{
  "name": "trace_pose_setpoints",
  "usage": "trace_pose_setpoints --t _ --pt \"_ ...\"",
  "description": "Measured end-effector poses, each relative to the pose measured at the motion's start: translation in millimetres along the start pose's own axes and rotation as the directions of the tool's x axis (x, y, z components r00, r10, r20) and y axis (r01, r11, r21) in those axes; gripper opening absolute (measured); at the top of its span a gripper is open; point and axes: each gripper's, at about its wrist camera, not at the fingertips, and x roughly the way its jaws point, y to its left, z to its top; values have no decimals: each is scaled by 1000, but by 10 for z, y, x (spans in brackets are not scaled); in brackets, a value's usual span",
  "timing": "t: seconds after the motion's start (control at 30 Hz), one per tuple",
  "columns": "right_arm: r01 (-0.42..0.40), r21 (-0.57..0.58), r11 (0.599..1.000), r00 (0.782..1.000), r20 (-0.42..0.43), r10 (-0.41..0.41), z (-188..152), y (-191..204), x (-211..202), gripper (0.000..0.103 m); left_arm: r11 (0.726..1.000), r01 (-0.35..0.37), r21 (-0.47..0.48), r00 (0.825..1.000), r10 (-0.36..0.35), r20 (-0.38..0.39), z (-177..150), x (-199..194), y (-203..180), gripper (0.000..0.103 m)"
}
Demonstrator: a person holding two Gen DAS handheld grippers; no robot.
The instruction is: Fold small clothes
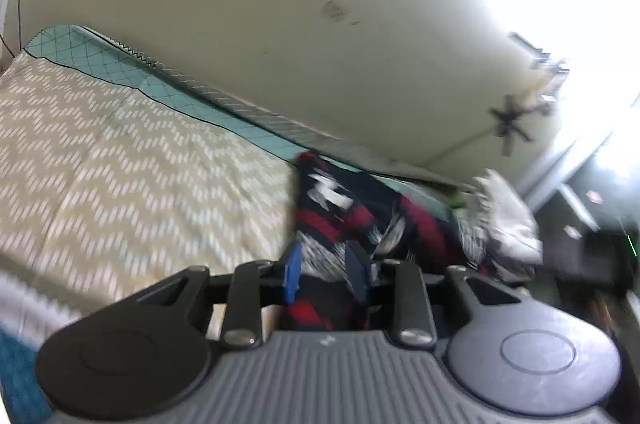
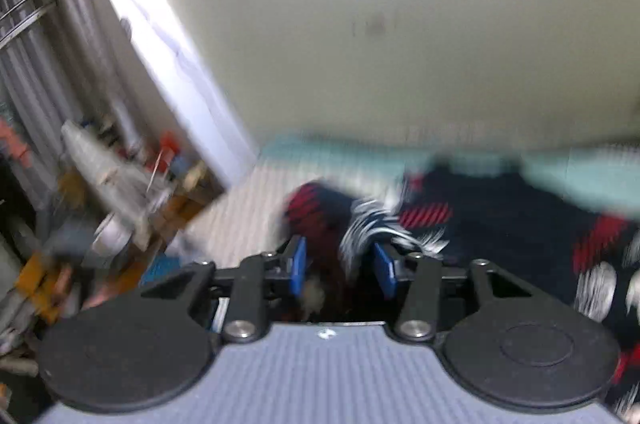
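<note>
A small dark garment (image 1: 352,207) with red and white patches lies bunched on the bed, near the wall. My left gripper (image 1: 324,274) sits right at its near edge. The blue pads stand a little apart and fabric shows in the gap between them. In the right wrist view the same garment (image 2: 500,224) spreads to the right, blurred. My right gripper (image 2: 342,270) hovers over its left end with the jaws well apart. A white-streaked fold of the cloth lies between and beyond the fingers, and the pads do not press on it.
The bed has a beige chevron cover (image 1: 140,151) over a teal quilt (image 1: 100,55) along a pale wall. A crumpled white cloth (image 1: 508,216) lies right of the garment. A cluttered shelf of small items (image 2: 120,207) stands left of the bed.
</note>
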Motion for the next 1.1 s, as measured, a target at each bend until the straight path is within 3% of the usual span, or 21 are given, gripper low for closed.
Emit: trace_pose_setpoints --t 0.07,0.13,0.2,0.27,0.37,0.43,0.53,0.6,0.63,0.67,0.7,0.73,0.77,0.83,0.9,0.93,0.97,1.03,1.1 --pt "63 -95 994 995 -73 -70 -161 -23 32 52 999 -47 -2 999 47 -25 112 294 -47 25" --pt "140 -161 977 984 -89 -156 -149 -65 71 54 999 -35 13 998 36 -43 115 509 -91 25" --pt "223 -131 966 971 -54 -231 26 -256 -8 54 998 -32 58 998 35 -53 21 680 -158 27" --pt "237 -61 970 971 0 -237 299 -398 49 54 992 -59 108 996 66 -67 -100 863 -218 34" --pt "168 -18 986 985 44 -167 758 -537 451 54 984 -81 156 989 98 -109 -227 1138 -259 36" --pt "136 -13 991 991 16 -136 977 -620 927 54 983 -89 159 987 109 -121 -268 1288 -260 43" --pt "116 27 993 989 -95 -113 1062 -852 1445 55 976 -82 200 990 103 -96 -301 1294 -279 48" --pt "88 61 994 975 -210 -74 1016 -937 1768 53 977 -80 196 991 99 -90 -289 1262 -228 49" --pt "63 68 996 974 -223 -47 987 -994 1752 52 981 -79 176 992 95 -86 -276 1246 -173 49" --pt "4 73 997 978 -208 11 979 -957 1704 34 987 -72 144 993 84 -78 -254 1217 -97 49" --pt "-102 112 989 972 -203 123 1010 -924 1747 27 992 -64 109 995 71 -66 -224 1192 -27 49" --pt "-185 119 975 964 -172 204 1065 -821 1775 27 996 -55 65 997 58 -53 -187 1155 50 49" --pt "-225 85 971 961 -143 236 1147 -668 1850 28 999 -48 13 998 49 -37 -137 1118 117 49" --pt "-249 48 967 962 -103 252 1311 -402 2137 32 999 -23 -33 999 24 23 -87 973 213 54" --pt "-219 6 976 971 -102 218 1425 -193 2559 42 997 -68 -43 995 71 69 -78 893 275 56" --pt "-179 -37 983 976 -130 173 1465 -104 2778 61 994 -102 -43 992 105 75 -76 883 308 56" --pt "-115 -79 990 984 -148 103 1487 -41 2916 66 990 -136 -44 987 139 75 -73 887 345 56" --pt "-32 -136 990 987 -159 10 1491 -3 2924 65 982 -176 -62 981 180 70 -63 899 418 56" --pt "-25 -147 989 992 -127 6 1447 -26 2638 65 982 -167 -88 983 173 61 -39 893 480 56"
